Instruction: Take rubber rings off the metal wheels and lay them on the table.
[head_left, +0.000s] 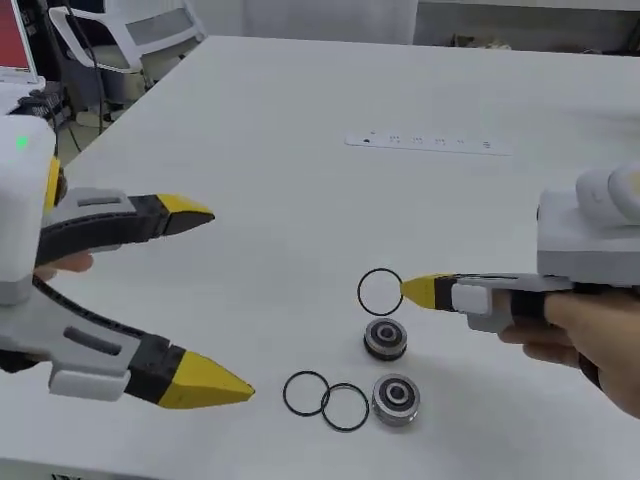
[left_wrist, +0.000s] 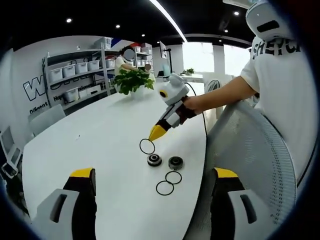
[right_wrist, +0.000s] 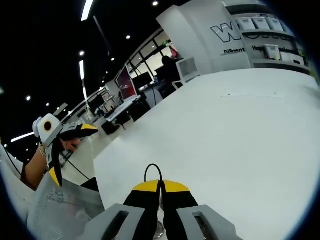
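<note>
My right gripper is shut on a thin black rubber ring, which sticks out from its yellow tips just above the white table. Right below that ring sits a metal wheel, and a second wheel lies nearer the front edge. Two loose rings lie overlapping to the left of the second wheel. My left gripper hovers wide open at the left, holding nothing. In the left gripper view, the right gripper pinches the ring above both wheels. The pinched ring pokes past the shut right gripper.
A flat socket strip is set into the table further back. An office chair stands beyond the far left corner. The table's front edge runs close under the wheels. A potted plant stands at the table's far end.
</note>
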